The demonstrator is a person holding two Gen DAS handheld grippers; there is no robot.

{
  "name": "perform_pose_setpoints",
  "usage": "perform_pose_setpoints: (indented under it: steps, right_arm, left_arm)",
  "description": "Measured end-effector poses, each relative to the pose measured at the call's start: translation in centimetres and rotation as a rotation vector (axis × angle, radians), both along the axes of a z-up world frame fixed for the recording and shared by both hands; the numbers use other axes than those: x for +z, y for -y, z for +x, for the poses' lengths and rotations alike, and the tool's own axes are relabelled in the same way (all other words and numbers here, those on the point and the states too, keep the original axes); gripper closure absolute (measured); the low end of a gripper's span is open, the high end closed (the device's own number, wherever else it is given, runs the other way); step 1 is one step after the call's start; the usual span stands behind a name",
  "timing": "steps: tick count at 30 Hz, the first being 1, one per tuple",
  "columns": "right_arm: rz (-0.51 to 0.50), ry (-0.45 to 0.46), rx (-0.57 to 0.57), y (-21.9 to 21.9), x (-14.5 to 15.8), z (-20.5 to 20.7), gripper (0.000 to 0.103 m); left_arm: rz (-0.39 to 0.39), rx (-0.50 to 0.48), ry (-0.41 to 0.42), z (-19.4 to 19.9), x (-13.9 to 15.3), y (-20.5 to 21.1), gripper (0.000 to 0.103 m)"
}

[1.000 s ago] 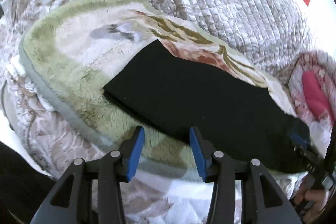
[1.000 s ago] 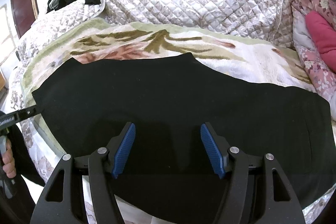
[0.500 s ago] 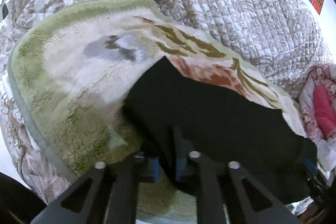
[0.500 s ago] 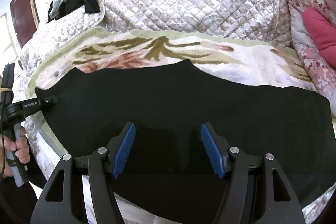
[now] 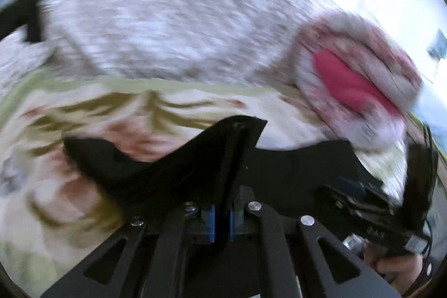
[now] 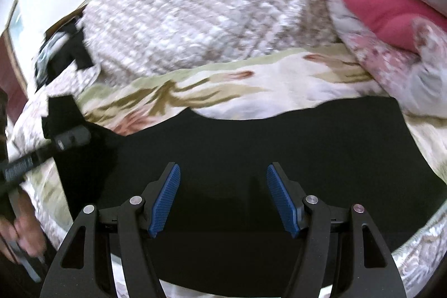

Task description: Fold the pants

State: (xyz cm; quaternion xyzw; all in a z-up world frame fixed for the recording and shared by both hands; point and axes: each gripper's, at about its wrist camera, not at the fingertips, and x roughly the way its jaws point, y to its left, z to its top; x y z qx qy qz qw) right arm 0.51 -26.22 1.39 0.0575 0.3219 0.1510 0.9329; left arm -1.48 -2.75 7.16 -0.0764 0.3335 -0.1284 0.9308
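Now the left hand-held gripper (image 5: pixel 221 217) pinched the black pants (image 6: pixel 251 158), newly lifted at frame centre; the right hand-held gripper (image 6: pixel 222 197) stayed spread above them.

Black gripper (image 6: pixel 222 197) frames, blue ribbed fingers (image 6: pixel 164 200), silver screws.

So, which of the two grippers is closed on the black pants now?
The left gripper: its blue pads pinch an end of the black pants and hold it up off the blanket. The right gripper stands open above the cloth, gripping nothing.
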Motion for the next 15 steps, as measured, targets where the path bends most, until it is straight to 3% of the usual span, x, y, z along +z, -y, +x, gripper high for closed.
perform_pose_setpoints:
  steps: [5,7,11,15]
  right_arm:
    - [0.033,-0.019,-0.062,2.1,0.0,0.4,0.038]
    - [0.041,-0.025,-0.068,2.4,-0.1,0.4,0.038]
    - [0.065,-0.031,-0.06,2.5,-0.2,0.6,0.038]
    - [0.115,-0.06,0.003,1.9,-0.5,0.8,0.038]
  left_arm:
    - [-0.011,-0.182,-0.159,1.4,-4.7,5.1,0.095]
    - [-0.017,-0.211,-0.205,1.2,-5.9,5.8,0.088]
    - [-0.067,-0.232,-0.161,-0.4,-4.4,4.9,0.07]
    - [-0.105,-0.168,-0.097,-1.6,-2.3,1.5,0.063]
